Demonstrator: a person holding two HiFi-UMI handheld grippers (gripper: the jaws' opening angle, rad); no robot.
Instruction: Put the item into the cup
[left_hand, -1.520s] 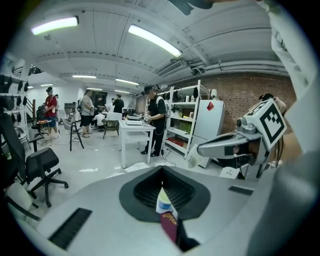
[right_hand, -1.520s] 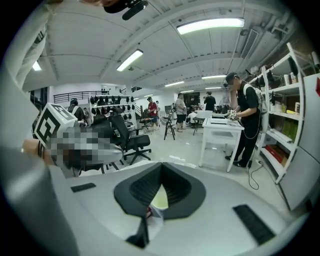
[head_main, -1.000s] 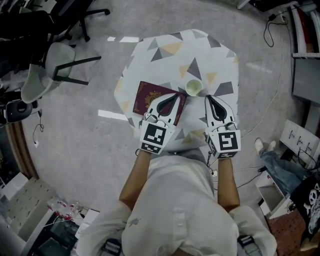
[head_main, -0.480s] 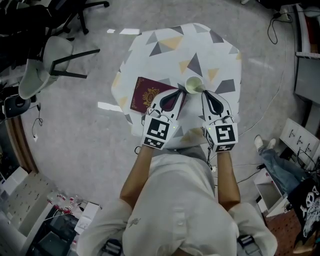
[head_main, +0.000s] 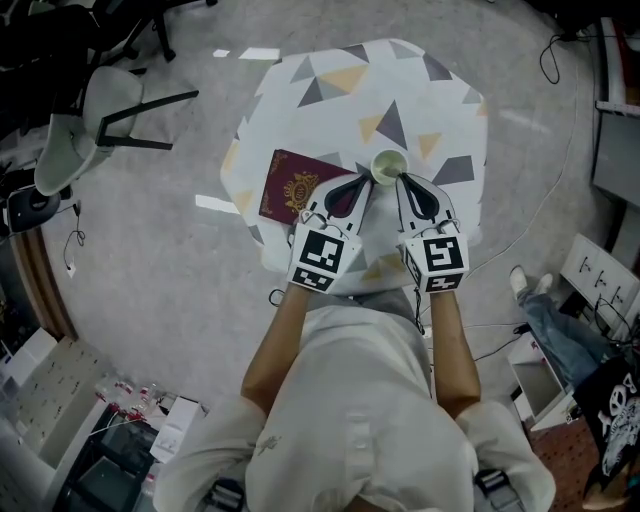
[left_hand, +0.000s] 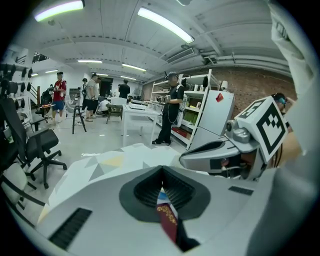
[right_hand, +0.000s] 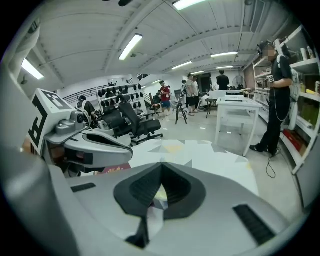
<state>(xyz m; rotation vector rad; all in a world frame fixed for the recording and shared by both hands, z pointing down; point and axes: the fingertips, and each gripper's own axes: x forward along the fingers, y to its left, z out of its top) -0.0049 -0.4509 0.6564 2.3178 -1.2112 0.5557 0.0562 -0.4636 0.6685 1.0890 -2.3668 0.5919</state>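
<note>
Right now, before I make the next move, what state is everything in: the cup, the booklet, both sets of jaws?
cup: upright, mouth up, no lid, nothing visible inside.
maroon booklet: closed, lying flat on the table, not gripped.
left gripper: jaws together, holding nothing, over the booklet's right edge.
right gripper: jaws together, holding nothing, tips close to the cup.

One high, two low
Head view looks steeply down on the table; the low left gripper view also catches the right gripper.
</note>
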